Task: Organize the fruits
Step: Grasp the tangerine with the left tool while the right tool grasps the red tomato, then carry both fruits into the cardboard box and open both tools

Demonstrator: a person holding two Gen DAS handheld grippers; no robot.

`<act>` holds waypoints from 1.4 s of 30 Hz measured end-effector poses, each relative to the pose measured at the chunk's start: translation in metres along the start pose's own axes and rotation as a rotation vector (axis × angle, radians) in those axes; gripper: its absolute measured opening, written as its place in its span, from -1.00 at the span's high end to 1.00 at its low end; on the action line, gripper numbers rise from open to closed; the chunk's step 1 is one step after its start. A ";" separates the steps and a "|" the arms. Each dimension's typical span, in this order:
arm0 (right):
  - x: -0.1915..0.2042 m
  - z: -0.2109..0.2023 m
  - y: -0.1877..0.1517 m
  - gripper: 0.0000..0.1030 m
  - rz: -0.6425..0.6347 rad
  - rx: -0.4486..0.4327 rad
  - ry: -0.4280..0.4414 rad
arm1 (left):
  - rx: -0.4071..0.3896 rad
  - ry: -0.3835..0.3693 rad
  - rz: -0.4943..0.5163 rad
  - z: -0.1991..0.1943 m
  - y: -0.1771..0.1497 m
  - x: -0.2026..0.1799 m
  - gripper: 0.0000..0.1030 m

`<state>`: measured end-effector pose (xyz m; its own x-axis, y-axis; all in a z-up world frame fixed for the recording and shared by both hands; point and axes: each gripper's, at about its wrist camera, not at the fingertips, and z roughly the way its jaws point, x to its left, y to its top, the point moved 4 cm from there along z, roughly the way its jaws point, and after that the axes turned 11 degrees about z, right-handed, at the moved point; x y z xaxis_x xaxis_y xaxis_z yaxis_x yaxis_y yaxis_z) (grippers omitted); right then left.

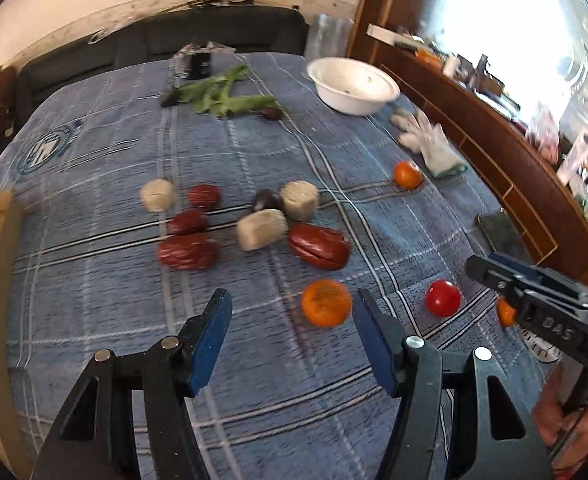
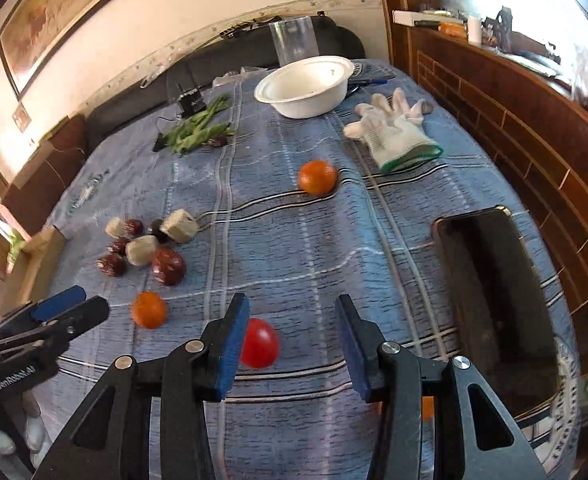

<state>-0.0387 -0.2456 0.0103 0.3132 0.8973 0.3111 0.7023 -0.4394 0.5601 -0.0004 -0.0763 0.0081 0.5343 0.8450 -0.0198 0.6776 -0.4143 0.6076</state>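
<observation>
Fruit lies on a blue plaid cloth (image 1: pixel 94 280). A near orange (image 1: pixel 326 302) sits just ahead of my open, empty left gripper (image 1: pixel 292 312); it also shows in the right wrist view (image 2: pixel 149 309). A red tomato (image 2: pixel 260 343) lies by the left finger of my open, empty right gripper (image 2: pixel 294 320), and shows in the left wrist view (image 1: pixel 443 298). A far orange (image 2: pixel 317 176) lies mid-table. A third orange (image 1: pixel 505 312) is partly hidden behind the right gripper. Dark red dates (image 1: pixel 318 246) and pale chunks (image 1: pixel 261 229) cluster at the left. A white bowl (image 2: pixel 305 86) stands at the back.
A white work glove (image 2: pixel 393 132) lies right of the bowl. A dark phone (image 2: pixel 493 300) lies at the right edge. Green leafy stalks (image 1: pixel 222 94) lie at the back. A clear plastic cup (image 2: pixel 294 40) stands behind the bowl. A wooden ledge (image 2: pixel 533 140) runs along the right.
</observation>
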 end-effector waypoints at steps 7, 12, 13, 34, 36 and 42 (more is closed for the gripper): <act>-0.053 -0.021 -0.013 0.06 0.038 -0.026 -0.048 | 0.023 0.028 0.064 0.027 0.002 -0.012 -0.20; -0.059 -0.022 -0.020 0.06 0.052 -0.012 -0.035 | 0.033 0.025 0.062 0.040 -0.001 -0.013 -0.18; -0.057 -0.022 -0.019 0.06 0.048 -0.011 -0.031 | 0.031 0.027 0.066 0.040 -0.001 -0.014 -0.12; 0.045 0.036 -0.030 0.41 -0.133 0.103 0.048 | -0.096 0.012 -0.105 -0.045 -0.024 0.044 0.46; 0.049 0.031 -0.030 0.41 -0.121 0.099 0.052 | -0.112 0.017 -0.141 -0.060 -0.032 0.059 0.46; 0.106 -0.024 -0.011 0.40 -0.190 0.019 0.161 | -0.175 0.007 -0.241 -0.125 -0.044 0.113 0.45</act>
<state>-0.0286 -0.1468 0.0552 0.0701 0.9446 0.3207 0.7514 -0.2615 0.6058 -0.0332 0.0794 0.0787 0.3647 0.9145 -0.1755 0.6871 -0.1371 0.7135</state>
